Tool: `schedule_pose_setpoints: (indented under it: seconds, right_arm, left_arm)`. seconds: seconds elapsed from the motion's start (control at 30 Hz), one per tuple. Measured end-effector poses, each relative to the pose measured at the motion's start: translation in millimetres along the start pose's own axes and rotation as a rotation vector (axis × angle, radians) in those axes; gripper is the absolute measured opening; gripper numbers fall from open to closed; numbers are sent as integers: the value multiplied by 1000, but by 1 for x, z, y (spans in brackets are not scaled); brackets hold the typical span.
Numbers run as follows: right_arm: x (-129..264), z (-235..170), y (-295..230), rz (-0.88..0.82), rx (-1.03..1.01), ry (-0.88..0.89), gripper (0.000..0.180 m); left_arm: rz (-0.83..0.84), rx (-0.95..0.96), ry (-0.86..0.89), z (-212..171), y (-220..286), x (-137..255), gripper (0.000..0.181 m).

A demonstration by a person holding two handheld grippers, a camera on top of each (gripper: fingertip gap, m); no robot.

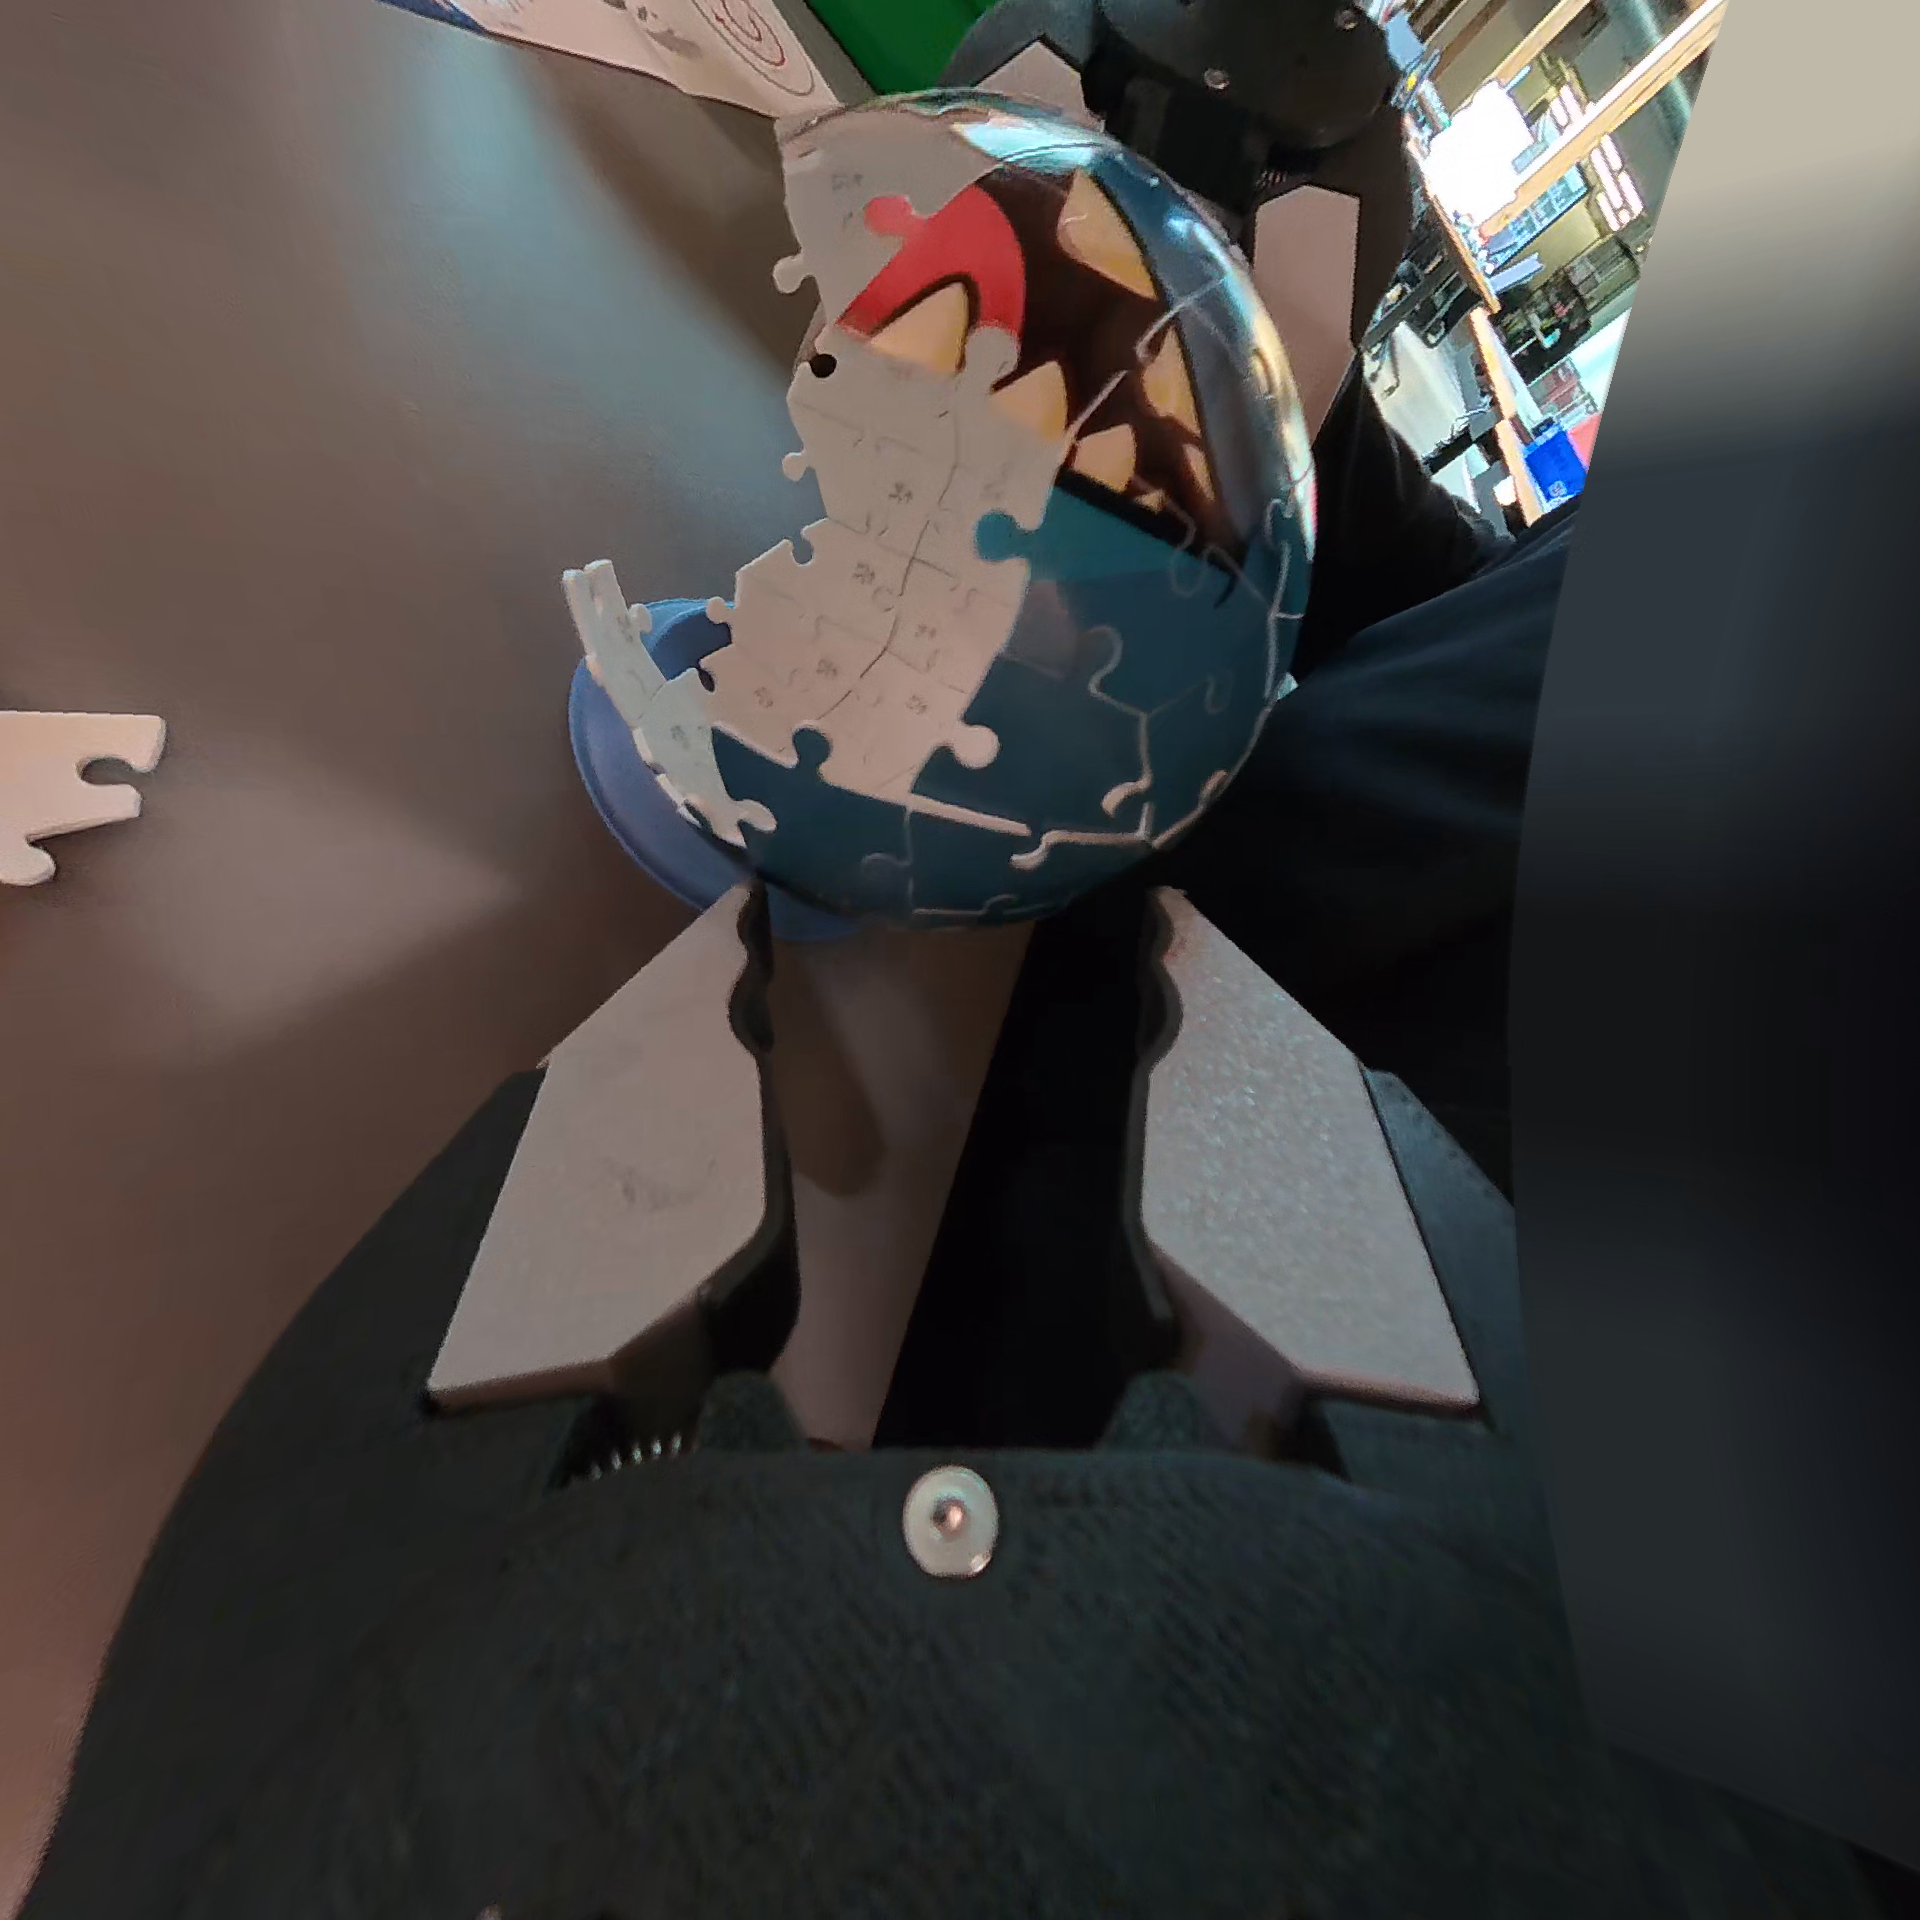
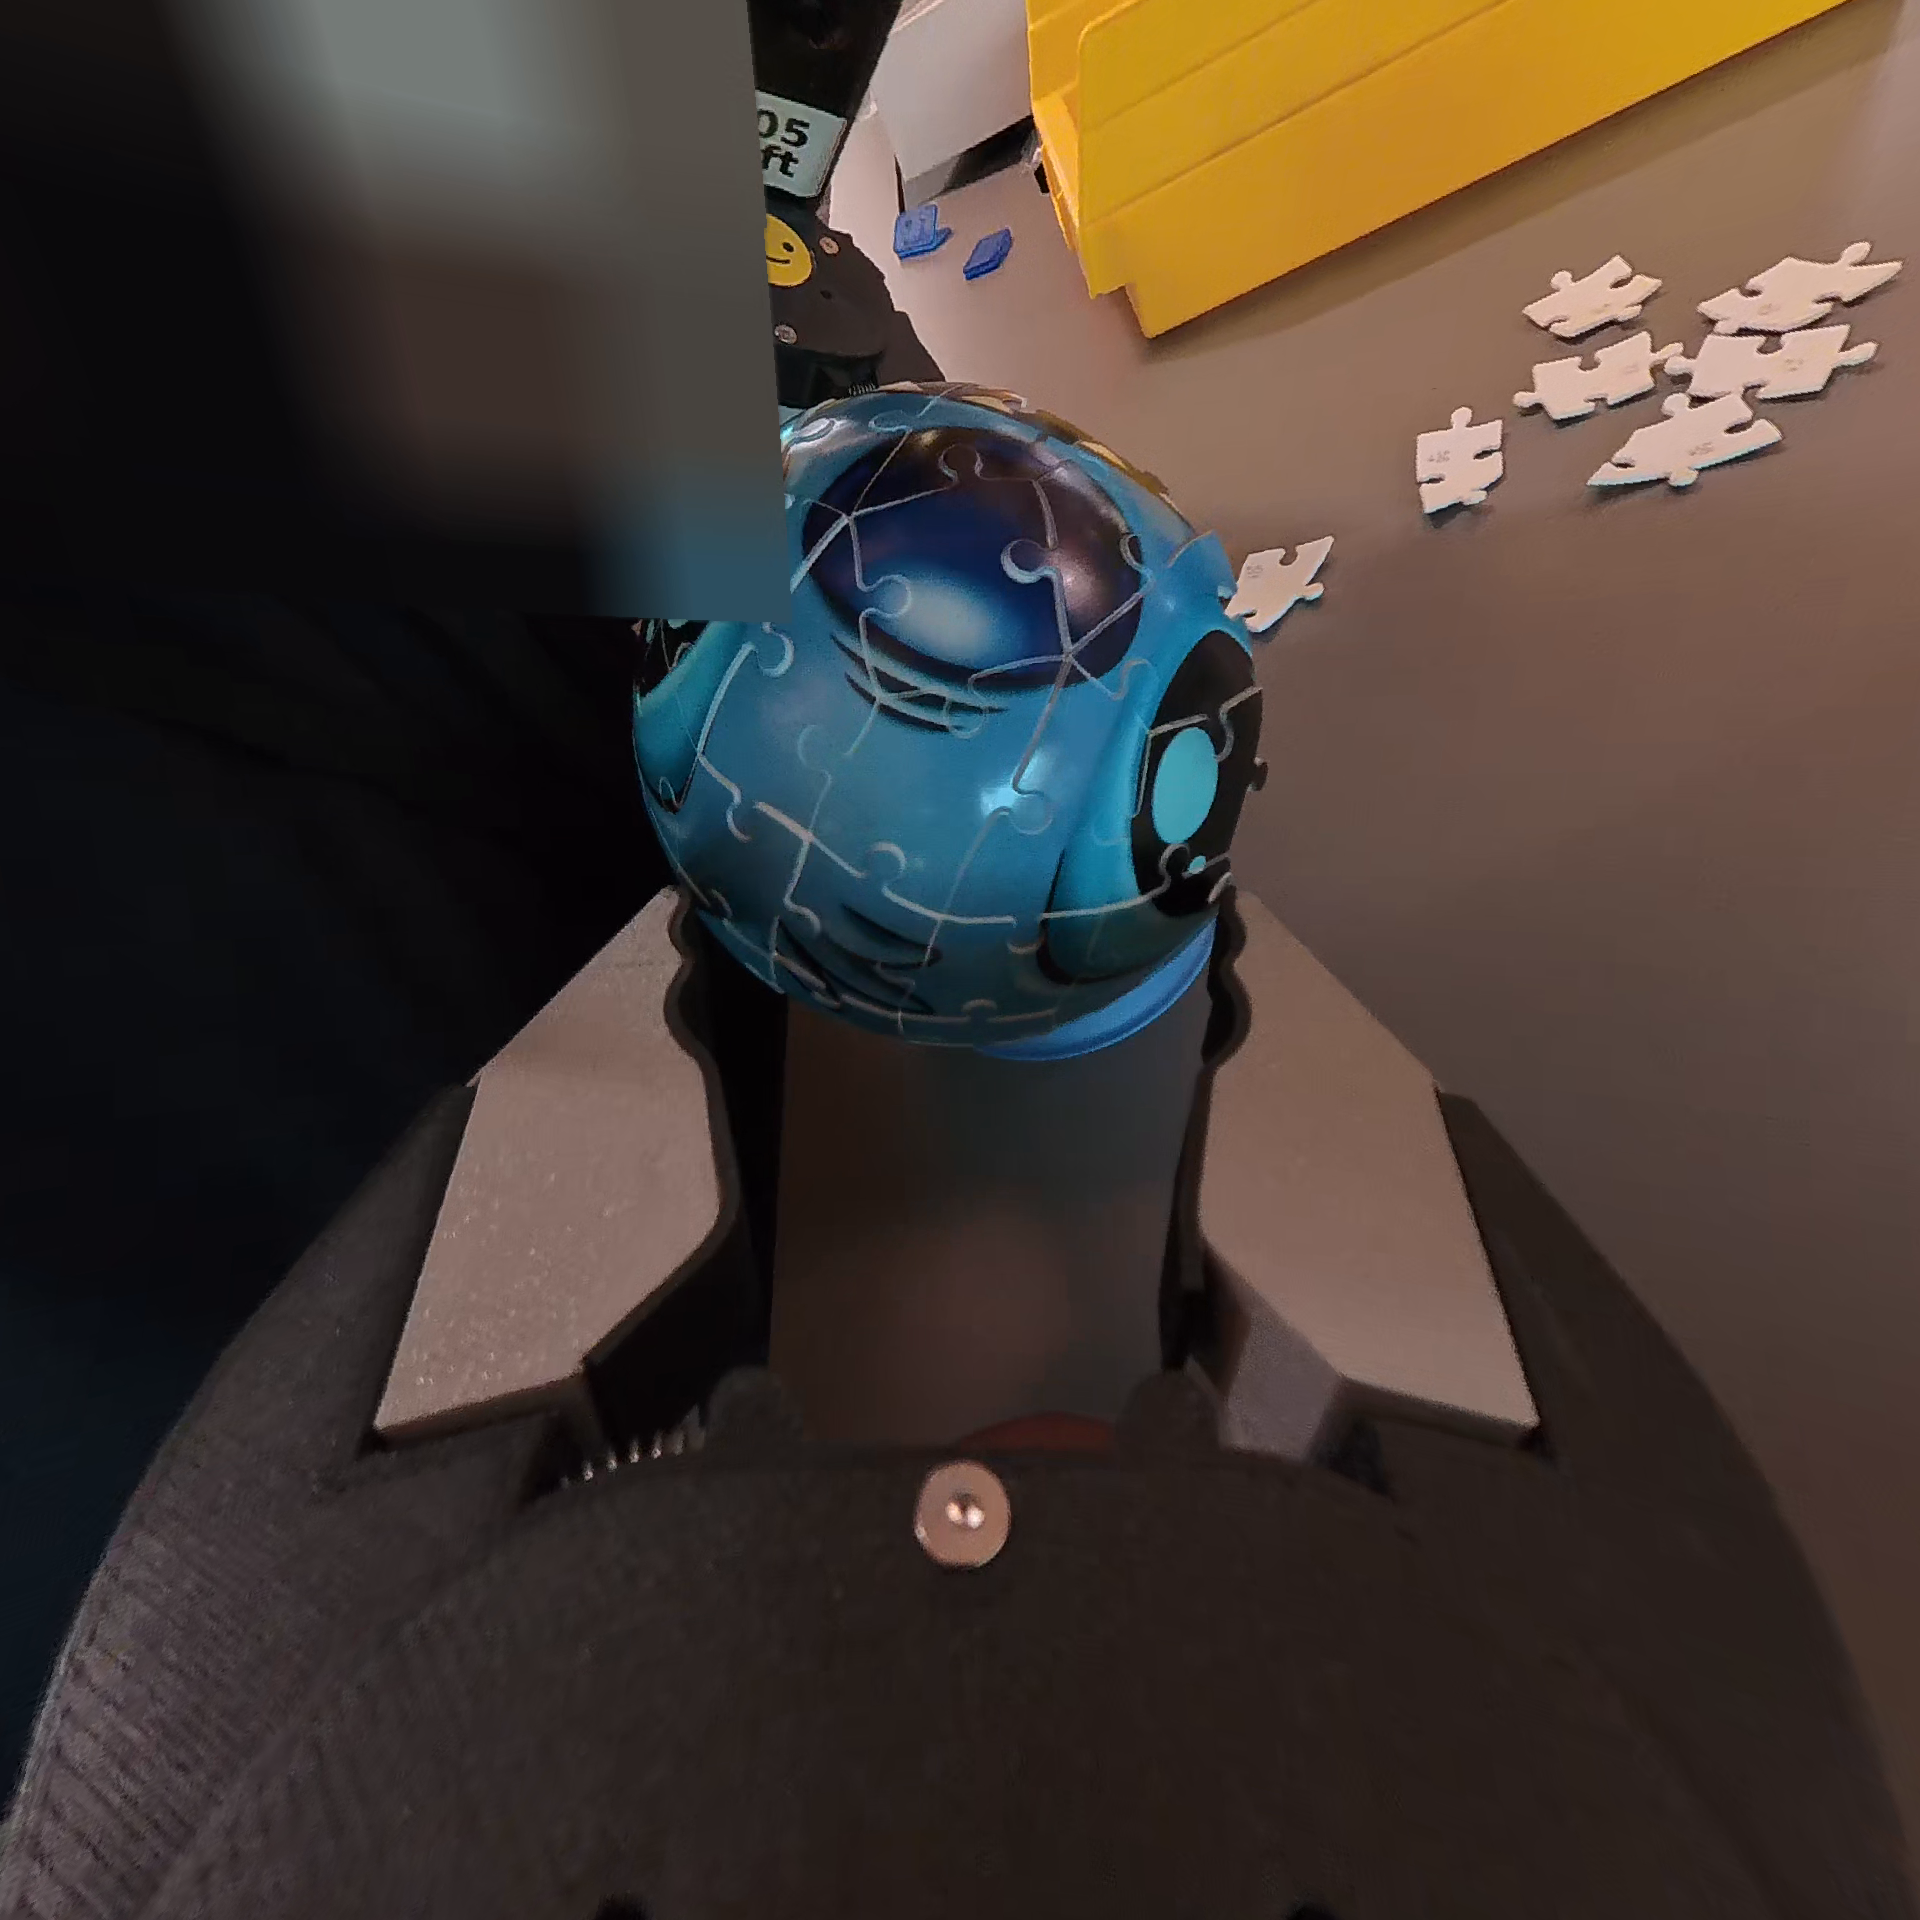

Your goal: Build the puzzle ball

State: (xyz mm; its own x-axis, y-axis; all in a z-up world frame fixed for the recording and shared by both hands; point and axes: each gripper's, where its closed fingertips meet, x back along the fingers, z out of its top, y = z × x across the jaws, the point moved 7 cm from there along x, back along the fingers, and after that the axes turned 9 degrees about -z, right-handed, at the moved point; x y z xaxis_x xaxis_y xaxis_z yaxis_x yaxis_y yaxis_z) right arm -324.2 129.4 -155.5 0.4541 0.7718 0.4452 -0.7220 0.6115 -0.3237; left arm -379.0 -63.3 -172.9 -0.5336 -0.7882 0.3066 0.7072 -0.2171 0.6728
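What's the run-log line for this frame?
puzzle ball: partly built, opening on one side, on blue stand | left hand-held gripper: open, empty | right hand-held gripper: open, empty | loose pieces: white side up on table

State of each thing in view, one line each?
puzzle ball: partly built, one side open, seated on blue stand
left gripper: jaws open, at the ball's base
right gripper: jaws open, at the ball
loose pieces: unplaced, white side up

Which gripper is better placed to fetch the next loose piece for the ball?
Probably the right gripper: its view shows several white loose pieces lying nearby on the table. The left gripper faces the open side of the puzzle ball, with one piece in view.
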Motion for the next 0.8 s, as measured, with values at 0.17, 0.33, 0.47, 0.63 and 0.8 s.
schedule_pose_setpoints:
  seconds: [0.17,0.33,0.47,0.63,0.8]
  right_arm:
    - [13,-7,1,-23,-2,4,89]
    - [28,-16,6,-43,-43,14,90]
    - [25,-19,5,-35,-58,29,89]
    - [20,-25,1,-56,-29,12,90]
    - [22,-26,-6,-151,44,53,90]
  left_arm:
    - [12,-12,4,-5,-2,8,73]
    - [30,-11,34,-10,-7,17,73]
    - [29,-24,29,-12,-6,11,73]
    - [92,-61,-3,-17,-12,8,75]
    - [126,-199,25,-11,-8,7,79]
